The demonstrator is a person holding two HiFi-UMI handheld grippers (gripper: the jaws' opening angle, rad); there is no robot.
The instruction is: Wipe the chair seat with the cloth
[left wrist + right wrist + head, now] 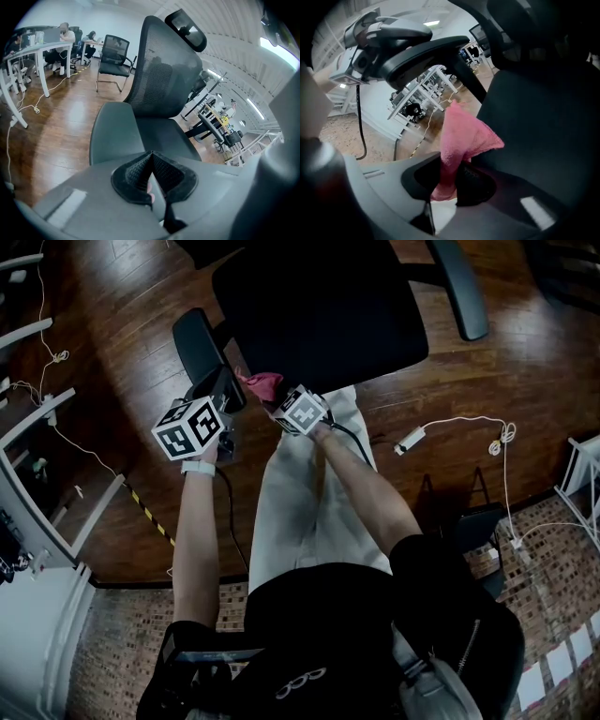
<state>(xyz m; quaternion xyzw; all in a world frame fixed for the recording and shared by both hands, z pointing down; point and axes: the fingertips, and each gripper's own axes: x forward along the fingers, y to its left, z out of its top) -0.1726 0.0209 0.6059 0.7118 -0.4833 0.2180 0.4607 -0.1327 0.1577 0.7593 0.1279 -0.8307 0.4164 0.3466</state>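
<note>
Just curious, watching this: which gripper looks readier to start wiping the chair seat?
The right gripper: its jaws clamp the pink cloth by the near edge of the seat. The left gripper is shut and empty.

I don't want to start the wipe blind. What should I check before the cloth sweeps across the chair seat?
1. Cloth held: ok. The right gripper is shut on the pink cloth.
2. Left gripper free: ok. Its jaws are together with nothing between them.
3. Chair seat free of objects: ok, as far as the head view shows.
4. Cloth touching the seat: cannot tell. It is at the seat's front corner, but no view shows contact.
5. Left gripper out of the wipe path: ok. It is off the seat, beside the armrest.
</note>
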